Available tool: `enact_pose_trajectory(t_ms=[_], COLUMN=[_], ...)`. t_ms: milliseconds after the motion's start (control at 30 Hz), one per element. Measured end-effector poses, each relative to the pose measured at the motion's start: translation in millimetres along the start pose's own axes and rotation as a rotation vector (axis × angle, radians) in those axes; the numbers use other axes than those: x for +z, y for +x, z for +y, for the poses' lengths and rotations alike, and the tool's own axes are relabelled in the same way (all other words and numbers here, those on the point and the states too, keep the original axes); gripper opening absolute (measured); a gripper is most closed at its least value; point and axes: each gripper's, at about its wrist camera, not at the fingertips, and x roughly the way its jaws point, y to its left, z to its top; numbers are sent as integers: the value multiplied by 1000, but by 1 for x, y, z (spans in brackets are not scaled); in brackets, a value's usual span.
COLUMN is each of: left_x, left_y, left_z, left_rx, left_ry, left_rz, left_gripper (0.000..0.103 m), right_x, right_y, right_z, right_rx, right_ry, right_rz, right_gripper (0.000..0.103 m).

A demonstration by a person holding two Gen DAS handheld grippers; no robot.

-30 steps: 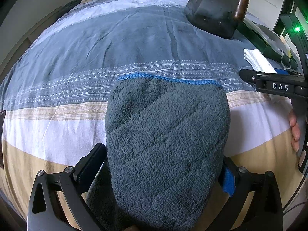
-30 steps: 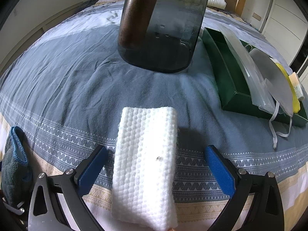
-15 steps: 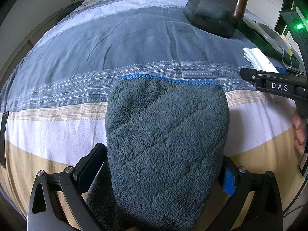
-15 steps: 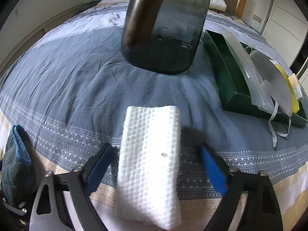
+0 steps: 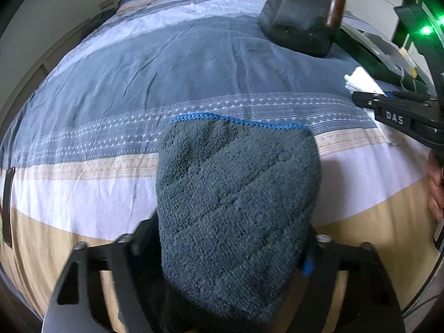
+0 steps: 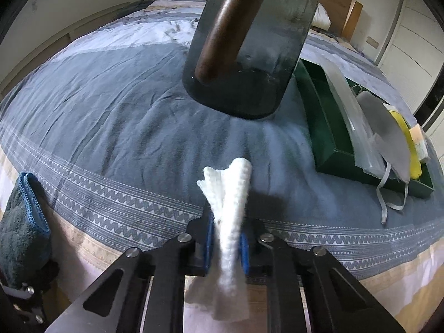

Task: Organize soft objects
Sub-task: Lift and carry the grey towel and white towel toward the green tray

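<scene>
A folded dark grey fluffy towel with a blue hem [image 5: 236, 202] lies on the striped bedspread between the jaws of my left gripper [image 5: 230, 247]; the jaws press in on its near end and their tips are hidden by the pile. The towel also shows at the left edge of the right wrist view [image 6: 22, 230]. My right gripper [image 6: 226, 245] is shut on a white waffle-weave cloth [image 6: 230, 208], squeezed into an upright ridge. That cloth [image 5: 360, 82] and the right gripper's body [image 5: 402, 119] show at the right of the left wrist view.
A dark grey felt basket with a brown handle [image 6: 249, 55] stands on the bed ahead, also seen in the left wrist view [image 5: 302, 19]. A green tray [image 6: 327, 130] at the right holds a plastic sleeve, a grey mask [image 6: 388, 136] and a yellow item. Pillows lie at the headboard.
My right gripper has closed on the white cloth, which was lying flat between open jaws. My left gripper's jaws have moved in against the grey towel.
</scene>
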Motion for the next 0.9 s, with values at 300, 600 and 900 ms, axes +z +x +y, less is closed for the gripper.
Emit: enact_pose_trajectory(t_ms=[300, 600, 900], left_x=[5, 16, 29], left_y=[-11, -30, -55], left_z=[-10, -38, -84], left_rx=[20, 23, -29], left_ry=[24, 53, 116], left_rz=[-8, -28, -69], left_gripper=[31, 29, 29], right_x=[-2, -9, -17], right_y=[-11, -35, -76], right_z=[-1, -15, -48], right_rx=[-2, 7, -7], right_ry=[-9, -16, -1], right_rz=[-18, -39, -89], right_gripper=[11, 10, 10])
